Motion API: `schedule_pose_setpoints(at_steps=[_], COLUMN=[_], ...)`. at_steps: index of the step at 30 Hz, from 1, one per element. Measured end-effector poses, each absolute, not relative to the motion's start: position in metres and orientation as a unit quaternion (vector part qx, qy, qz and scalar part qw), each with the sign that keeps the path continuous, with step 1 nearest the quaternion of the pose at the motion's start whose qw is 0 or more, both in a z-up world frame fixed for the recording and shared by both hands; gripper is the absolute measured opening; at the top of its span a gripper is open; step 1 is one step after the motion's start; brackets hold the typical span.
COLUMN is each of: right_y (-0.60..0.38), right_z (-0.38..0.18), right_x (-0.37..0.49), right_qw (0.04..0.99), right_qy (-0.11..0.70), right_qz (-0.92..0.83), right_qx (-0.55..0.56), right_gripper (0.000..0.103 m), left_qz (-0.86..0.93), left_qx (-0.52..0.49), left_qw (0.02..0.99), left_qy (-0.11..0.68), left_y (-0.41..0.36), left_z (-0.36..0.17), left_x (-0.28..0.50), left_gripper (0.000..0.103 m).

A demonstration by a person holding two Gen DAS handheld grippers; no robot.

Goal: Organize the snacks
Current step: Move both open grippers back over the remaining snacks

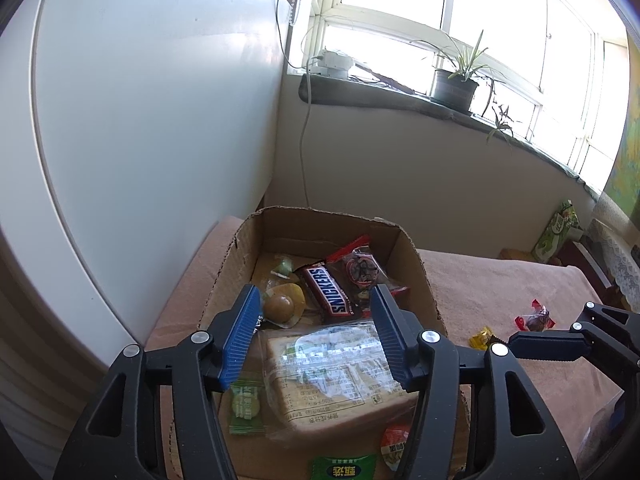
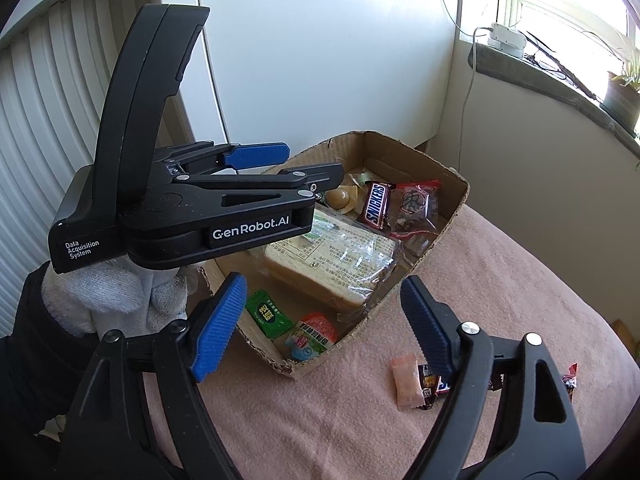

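Note:
A cardboard box (image 1: 420, 276) (image 2: 456, 184) stands on the pink cloth. It holds wrapped sliced bread (image 1: 336, 380) (image 2: 328, 260), a Snickers bar (image 1: 330, 290) (image 2: 376, 204), a round brown sweet (image 1: 280, 306), a red-edged clear packet (image 1: 360, 268), green packets (image 1: 246, 404) (image 2: 266, 314) and a jelly cup (image 2: 312, 334). My left gripper (image 1: 316, 332) (image 2: 298, 166) is open and empty, hovering over the box above the bread. My right gripper (image 2: 320, 328) (image 1: 516, 340) is open and empty, above the box's near corner. Loose sweets lie on the cloth: a pink one (image 2: 406, 380), dark wrapped ones (image 2: 430, 384), a red one (image 1: 536, 318) and a yellow one (image 1: 482, 338).
A white cabinet (image 1: 140, 140) stands behind the box on the left. A windowsill with a potted plant (image 1: 456, 84) and a white charger (image 1: 332, 64) runs along the back. A green carton (image 1: 556, 232) stands at the cloth's far right edge.

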State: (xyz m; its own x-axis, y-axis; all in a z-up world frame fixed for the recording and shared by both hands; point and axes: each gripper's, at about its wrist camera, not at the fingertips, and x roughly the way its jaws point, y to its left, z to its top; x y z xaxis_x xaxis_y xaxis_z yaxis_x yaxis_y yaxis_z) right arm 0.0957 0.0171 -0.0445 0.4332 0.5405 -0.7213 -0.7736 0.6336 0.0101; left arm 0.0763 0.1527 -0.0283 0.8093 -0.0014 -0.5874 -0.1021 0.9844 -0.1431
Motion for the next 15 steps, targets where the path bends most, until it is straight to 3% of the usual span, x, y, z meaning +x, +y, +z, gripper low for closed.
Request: schedule_pose_setpoints(at_steps=[15], right_y=[-0.005], right_z=[-0.044], right_x=[0.100], right_qw=[0.840], right_qy=[0.361], right_qz=[0.371], right_qx=[-0.159], right_gripper=[0.086], left_qz=[0.016], left_qx=[-0.073], left_qw=[0.950], left_qy=[0.304], left_y=[0.139], left_z=[-0.024], left_x=[0.077], left_gripper=[0.060])
